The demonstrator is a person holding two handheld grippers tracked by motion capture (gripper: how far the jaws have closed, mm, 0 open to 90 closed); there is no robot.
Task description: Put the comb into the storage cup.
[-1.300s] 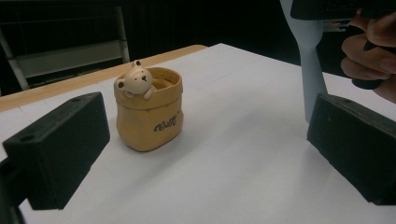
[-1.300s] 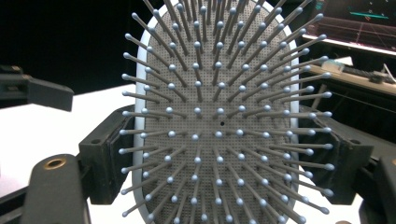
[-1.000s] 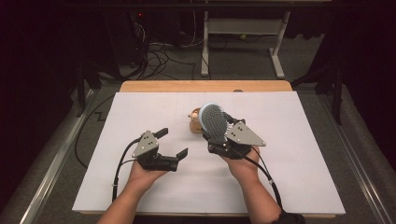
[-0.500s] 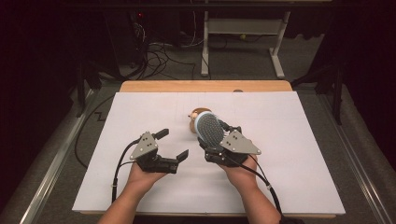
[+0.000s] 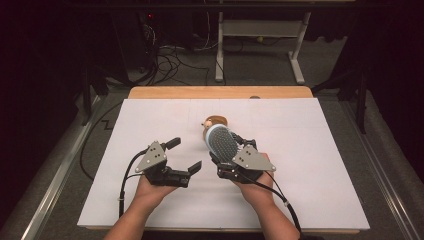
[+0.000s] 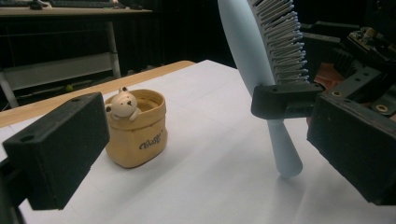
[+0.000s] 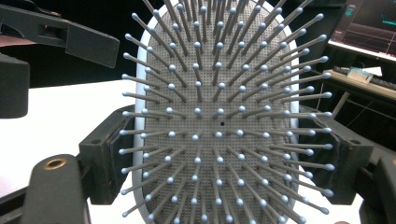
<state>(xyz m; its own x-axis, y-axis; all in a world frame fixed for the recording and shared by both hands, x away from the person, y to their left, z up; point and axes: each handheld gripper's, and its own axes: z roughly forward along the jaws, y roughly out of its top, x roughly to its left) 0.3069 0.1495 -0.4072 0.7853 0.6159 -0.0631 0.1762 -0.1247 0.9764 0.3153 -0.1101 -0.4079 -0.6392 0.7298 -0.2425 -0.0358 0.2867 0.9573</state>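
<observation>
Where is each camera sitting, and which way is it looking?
High view: above the person's side, looking forward and down at the white table; both forearms, the left gripper and right gripper show.
Left gripper view: rides the left gripper, looking between its open jaws at the yellow bear cup and hairbrush.
Right gripper view: rides the right gripper, facing the hairbrush's bristles, its jaws clamped on the brush's sides.
Shared: all three see the hairbrush; high and left gripper views share the cup.
</observation>
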